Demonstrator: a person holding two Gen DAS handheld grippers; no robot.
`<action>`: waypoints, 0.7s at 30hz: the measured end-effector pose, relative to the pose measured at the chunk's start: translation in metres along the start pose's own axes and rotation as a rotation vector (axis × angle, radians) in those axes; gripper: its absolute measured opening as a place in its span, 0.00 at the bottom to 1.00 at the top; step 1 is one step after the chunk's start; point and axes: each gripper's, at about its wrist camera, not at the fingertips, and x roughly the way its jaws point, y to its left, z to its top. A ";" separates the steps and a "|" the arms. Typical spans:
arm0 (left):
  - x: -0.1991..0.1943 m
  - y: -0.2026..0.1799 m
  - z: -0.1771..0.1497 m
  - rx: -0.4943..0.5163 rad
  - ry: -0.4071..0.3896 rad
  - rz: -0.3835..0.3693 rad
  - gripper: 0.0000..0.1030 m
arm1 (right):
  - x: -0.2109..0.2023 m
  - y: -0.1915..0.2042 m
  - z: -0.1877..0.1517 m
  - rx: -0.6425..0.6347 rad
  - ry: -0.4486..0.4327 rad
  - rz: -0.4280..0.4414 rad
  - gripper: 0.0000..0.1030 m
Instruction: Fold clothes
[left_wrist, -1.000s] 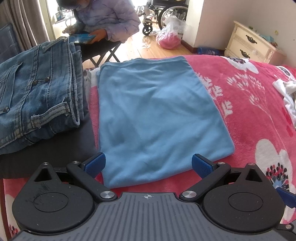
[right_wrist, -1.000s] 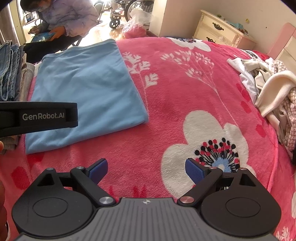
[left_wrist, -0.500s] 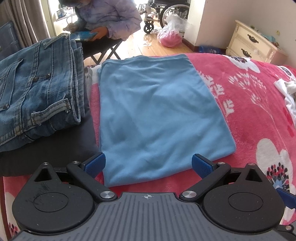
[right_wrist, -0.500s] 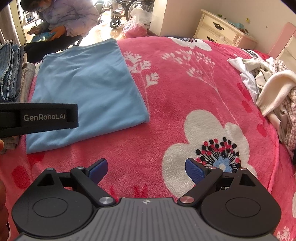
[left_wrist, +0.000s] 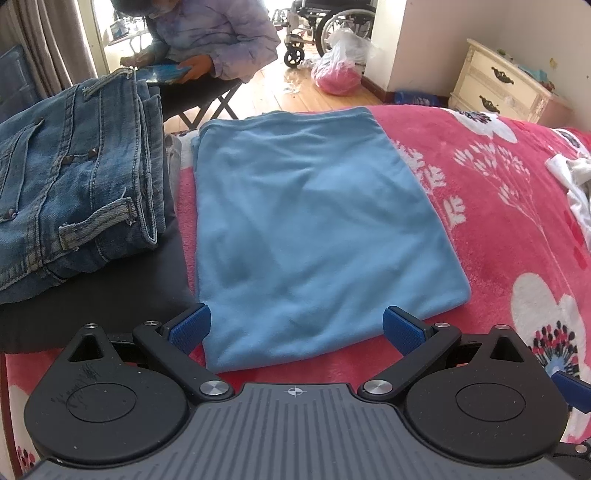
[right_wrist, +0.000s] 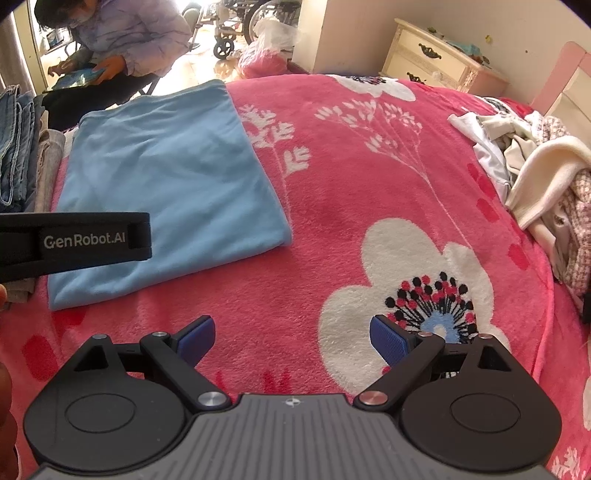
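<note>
A light blue garment (left_wrist: 310, 229) lies folded flat into a rectangle on the pink flowered blanket (left_wrist: 509, 206). My left gripper (left_wrist: 295, 328) hovers open over the garment's near edge, nothing between its blue pads. In the right wrist view the same blue garment (right_wrist: 166, 184) lies to the left. My right gripper (right_wrist: 291, 338) is open above bare blanket (right_wrist: 362, 206), to the right of the garment. The strap of the left gripper's handle (right_wrist: 74, 243) crosses the left edge of that view.
Folded jeans (left_wrist: 74, 184) sit stacked on a dark garment (left_wrist: 110, 295) at the left. A heap of unfolded pale clothes (right_wrist: 535, 177) lies at the right of the bed. A person (left_wrist: 207, 40) sits beyond the far edge. A cream nightstand (left_wrist: 502, 81) stands against the wall.
The left wrist view has shifted slightly, so the blue garment and jeans sit a little further right in frame. Both grippers stay open and the garment has not moved.
</note>
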 end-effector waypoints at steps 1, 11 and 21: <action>-0.001 0.000 0.000 0.000 -0.002 0.000 0.98 | -0.001 -0.001 0.000 0.005 -0.001 0.002 0.91; -0.001 0.004 0.001 -0.014 -0.019 0.011 0.98 | -0.001 0.002 0.002 0.000 -0.014 0.019 0.91; 0.000 -0.001 0.001 -0.003 -0.026 0.005 0.98 | 0.001 -0.003 0.000 0.007 -0.018 0.047 0.91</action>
